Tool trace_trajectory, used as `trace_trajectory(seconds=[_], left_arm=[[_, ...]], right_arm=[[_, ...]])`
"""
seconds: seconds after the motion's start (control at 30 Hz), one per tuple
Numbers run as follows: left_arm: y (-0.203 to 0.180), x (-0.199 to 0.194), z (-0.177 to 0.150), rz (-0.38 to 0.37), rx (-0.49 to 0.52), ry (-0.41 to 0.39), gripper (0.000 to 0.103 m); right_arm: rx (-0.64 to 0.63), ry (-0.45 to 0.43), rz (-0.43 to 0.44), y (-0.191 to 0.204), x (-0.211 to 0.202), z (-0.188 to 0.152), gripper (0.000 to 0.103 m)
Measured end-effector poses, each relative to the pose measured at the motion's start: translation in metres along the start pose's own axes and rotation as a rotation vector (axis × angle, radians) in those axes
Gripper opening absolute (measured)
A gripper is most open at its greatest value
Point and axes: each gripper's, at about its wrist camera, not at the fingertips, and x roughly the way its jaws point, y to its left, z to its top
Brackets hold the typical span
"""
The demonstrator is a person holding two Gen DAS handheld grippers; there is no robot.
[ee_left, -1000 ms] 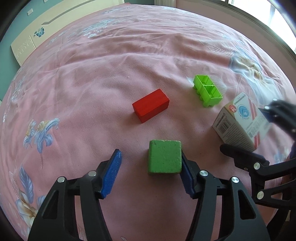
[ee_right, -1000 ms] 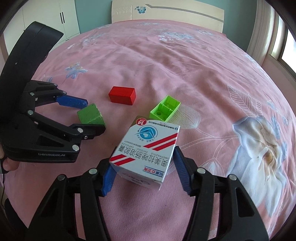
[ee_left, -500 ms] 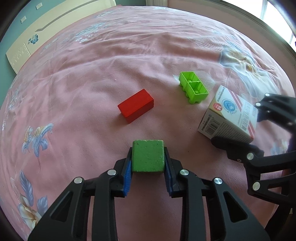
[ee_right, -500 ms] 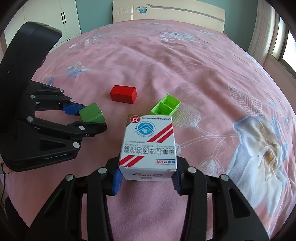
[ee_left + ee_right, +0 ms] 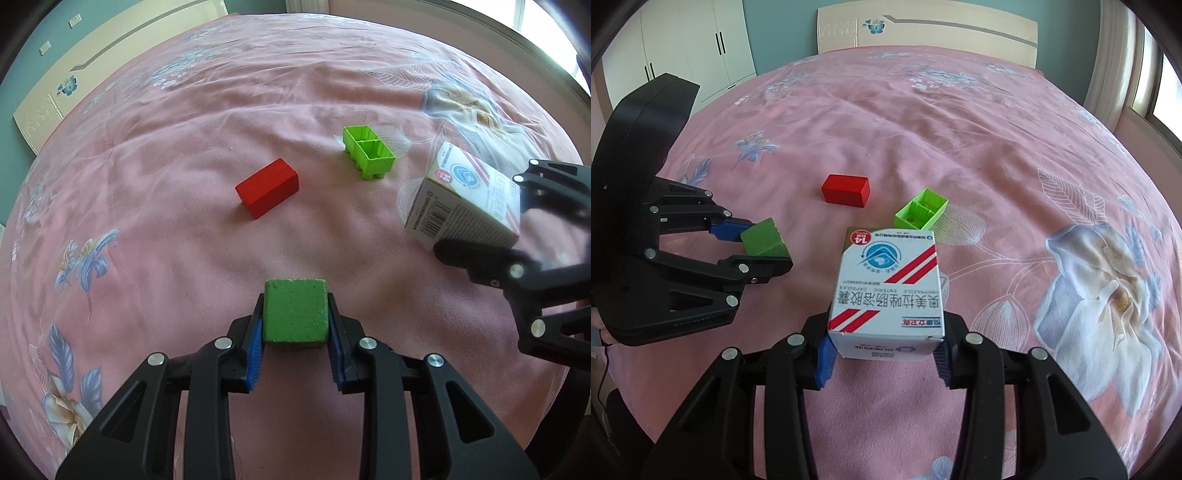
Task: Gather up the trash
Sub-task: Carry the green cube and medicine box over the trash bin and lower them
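Observation:
My left gripper (image 5: 295, 325) is shut on a green cube (image 5: 296, 311), its blue pads pressed on both sides; the same cube (image 5: 764, 238) shows in the right wrist view, held just above the pink bedspread. My right gripper (image 5: 884, 349) is shut on a white medicine box (image 5: 888, 288) with red stripes and blue print, and that box (image 5: 465, 199) appears at the right of the left wrist view. A red block (image 5: 267, 187) and a light green two-cell plastic piece (image 5: 368, 152) lie loose on the bed beyond both grippers.
The pink floral bedspread (image 5: 997, 147) fills both views. A cream headboard (image 5: 923, 27) stands at the far end, white wardrobe doors (image 5: 683, 48) at the far left, and a window (image 5: 1160, 99) at the right.
Both grippers closed: the left on the green cube, the right on the medicine box, which turned square between the pads. The left gripper then shifted a little with the cube.

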Motion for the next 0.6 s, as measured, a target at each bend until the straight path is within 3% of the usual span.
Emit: trace_trajectory(seconds=[0.6], left_arm=[[-0.012, -0.052, -0.047, 0.02, -0.037, -0.012, 0.032]], right_arm=[[-0.004, -0.041, 0.014, 0.019, -0.06, -0.033, 0.044]])
